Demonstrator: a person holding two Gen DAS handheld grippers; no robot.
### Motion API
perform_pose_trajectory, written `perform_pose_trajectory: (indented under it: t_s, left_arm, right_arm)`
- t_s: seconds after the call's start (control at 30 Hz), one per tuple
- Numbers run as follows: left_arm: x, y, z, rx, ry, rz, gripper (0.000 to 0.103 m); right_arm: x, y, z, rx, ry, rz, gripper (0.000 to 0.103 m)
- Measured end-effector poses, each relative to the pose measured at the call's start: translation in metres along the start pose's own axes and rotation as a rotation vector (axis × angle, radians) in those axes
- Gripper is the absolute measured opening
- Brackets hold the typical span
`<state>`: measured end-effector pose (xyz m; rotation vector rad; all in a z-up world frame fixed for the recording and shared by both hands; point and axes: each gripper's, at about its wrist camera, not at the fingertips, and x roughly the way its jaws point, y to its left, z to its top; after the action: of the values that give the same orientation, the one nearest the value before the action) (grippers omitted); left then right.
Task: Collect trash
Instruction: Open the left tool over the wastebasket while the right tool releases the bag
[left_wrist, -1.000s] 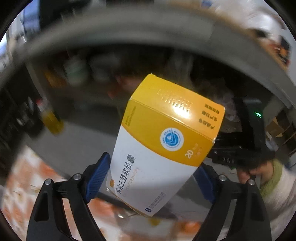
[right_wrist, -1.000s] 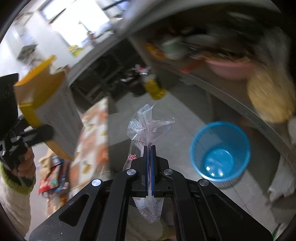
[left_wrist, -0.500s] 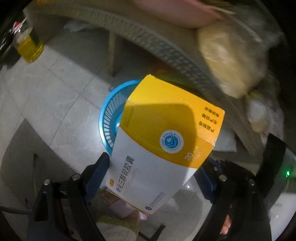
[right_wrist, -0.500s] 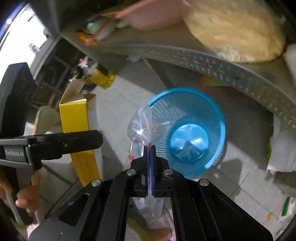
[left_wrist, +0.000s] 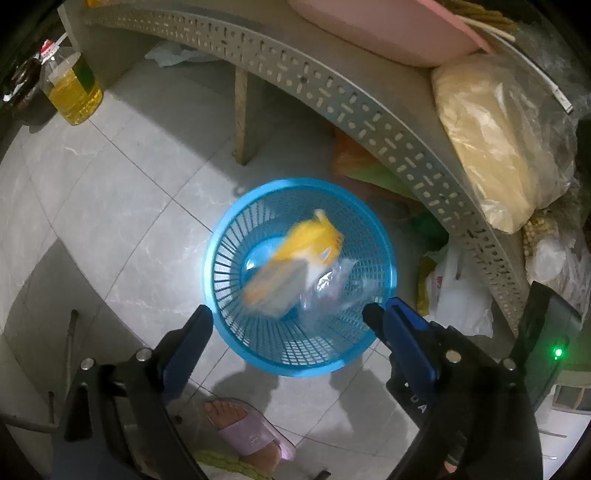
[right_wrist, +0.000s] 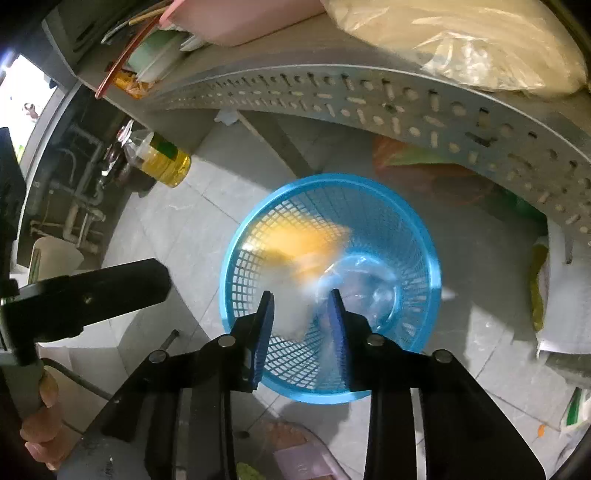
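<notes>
A blue mesh waste basket (left_wrist: 221, 254) (right_wrist: 428, 266) stands on the grey tiled floor below both grippers. Blurred inside it are the yellow-and-white medicine box (left_wrist: 291, 258) (right_wrist: 295, 247) and the clear plastic wrapper (left_wrist: 328, 284) (right_wrist: 354, 273), both falling. My left gripper (left_wrist: 288, 321) hangs over the basket's near rim, its jaws opening wide with nothing between the blue pads. My right gripper (right_wrist: 301, 299) is also above the near rim, its jaws opening, and no pad presses on the wrapper. The left tool's black body (right_wrist: 85, 295) shows at the left of the right wrist view.
A perforated grey metal shelf (left_wrist: 351, 103) arches behind the basket, carrying a pink tub (left_wrist: 388, 26) and a bagged pale sack (left_wrist: 498, 136). A bottle of yellow oil (left_wrist: 74, 92) stands at the far left. Plastic bags (left_wrist: 454, 291) lie under the shelf. A slippered foot (left_wrist: 247, 432) is close below.
Both grippers came down over the blue basket. The left jaws let go of the medicine box and the right jaws parted from the wrapper; both items now drop into the basket.
</notes>
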<state>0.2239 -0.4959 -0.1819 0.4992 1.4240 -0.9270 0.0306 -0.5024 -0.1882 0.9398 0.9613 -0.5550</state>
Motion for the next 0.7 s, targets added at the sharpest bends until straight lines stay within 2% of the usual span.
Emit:
perform_pose_trajectory:
  t_s: [0.13,0.27,0.37,0.47,0.63,0.7]
  left_arm:
    - [-0.018,-0.003,-0.007,-0.003,-0.025,-0.004,0.091]
    - [-0.057,-0.005,-0.019,0.022,-0.084,-0.002,0.091]
    - [-0.098,-0.007,-0.036,0.052,-0.159,-0.020,0.091]
    - [-0.145,-0.008,-0.060,0.089,-0.250,-0.023,0.091]
    - [-0.220,-0.003,-0.120,0.147,-0.403,-0.049,0.091]
    - [-0.246,0.002,-0.151,0.158,-0.471,-0.028,0.092]
  right_arm:
    - [-0.015,-0.003,-0.002,-0.005,-0.026,0.002,0.033]
    - [-0.039,-0.003,-0.012,-0.018,-0.057,0.017,0.035]
    - [-0.058,0.006,-0.024,-0.052,-0.076,0.034,0.036]
    - [-0.082,0.025,-0.043,-0.121,-0.096,0.056,0.042]
    - [-0.131,0.057,-0.078,-0.257,-0.166,0.077,0.065]
    - [-0.152,0.069,-0.088,-0.304,-0.206,0.070,0.073]
